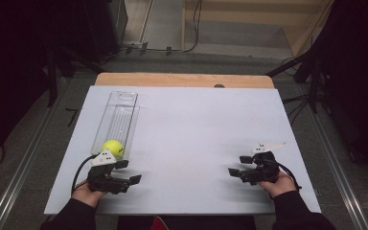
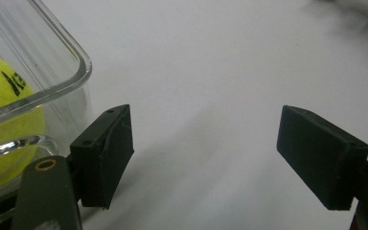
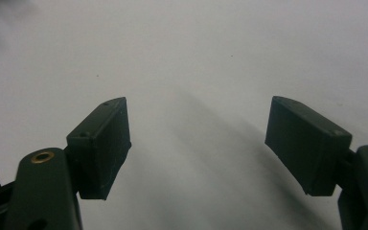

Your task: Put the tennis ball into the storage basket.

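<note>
white board [image 1: 191,143] covers most of a wooden table [image 1: 182,79], whose bare edge shows as a strip along the far side. dark floor and cables surround the table.

on the left part of the board lies a long clear plastic container [image 1: 120,115], open at the top, running from the far side toward the person. a yellow-green tennis ball [image 1: 112,148] sits inside it at the near end. in the left gripper view the ball [image 2: 5,96] shows through the container's rounded clear corner [image 2: 72,72], with black lettering on its felt.

a person's two forearms in dark sleeves come in from the near edge, each hand holding a black two-jaw gripper low over the board.

left gripper [image 1: 127,172] is just beside the near end of the container, close to the ball but not touching it. its own view shows the jaws spread wide with nothing but bare white board between them; one pad [image 2: 106,153] stands right next to the container wall.

right gripper [image 1: 237,165] is well apart from the container, near the right edge of the board, pointing toward the middle. its jaws are also spread apart, empty, with bare board between the pads [image 3: 103,148].
</note>
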`<state>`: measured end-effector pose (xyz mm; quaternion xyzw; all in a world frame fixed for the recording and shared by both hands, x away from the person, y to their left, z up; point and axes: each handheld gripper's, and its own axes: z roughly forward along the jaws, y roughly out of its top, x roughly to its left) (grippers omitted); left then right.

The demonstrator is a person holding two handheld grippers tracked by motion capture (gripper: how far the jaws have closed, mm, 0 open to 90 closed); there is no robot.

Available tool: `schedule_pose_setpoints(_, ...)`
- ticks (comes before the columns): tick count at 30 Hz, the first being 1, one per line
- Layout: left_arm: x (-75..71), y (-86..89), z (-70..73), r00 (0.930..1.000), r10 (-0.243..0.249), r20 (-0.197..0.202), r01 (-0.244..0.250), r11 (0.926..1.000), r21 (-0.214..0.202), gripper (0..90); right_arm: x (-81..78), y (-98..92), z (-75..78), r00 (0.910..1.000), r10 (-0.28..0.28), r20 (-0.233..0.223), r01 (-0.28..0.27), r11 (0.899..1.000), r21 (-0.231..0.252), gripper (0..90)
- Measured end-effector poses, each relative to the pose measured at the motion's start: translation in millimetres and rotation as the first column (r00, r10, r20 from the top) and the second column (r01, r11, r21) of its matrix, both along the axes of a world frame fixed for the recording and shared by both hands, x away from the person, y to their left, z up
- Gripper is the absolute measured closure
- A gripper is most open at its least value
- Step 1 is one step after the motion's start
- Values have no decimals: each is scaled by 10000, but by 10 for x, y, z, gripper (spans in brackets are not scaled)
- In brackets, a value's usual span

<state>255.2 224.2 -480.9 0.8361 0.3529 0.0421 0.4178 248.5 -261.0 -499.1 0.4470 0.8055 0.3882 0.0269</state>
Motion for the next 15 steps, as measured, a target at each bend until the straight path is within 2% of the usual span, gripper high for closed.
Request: schedule_pose_setpoints(15,-5,-4,12,10000,-74,18,74,10000,-36,208,6,14,-5,9999,142,-14,-142,9999,1,216)
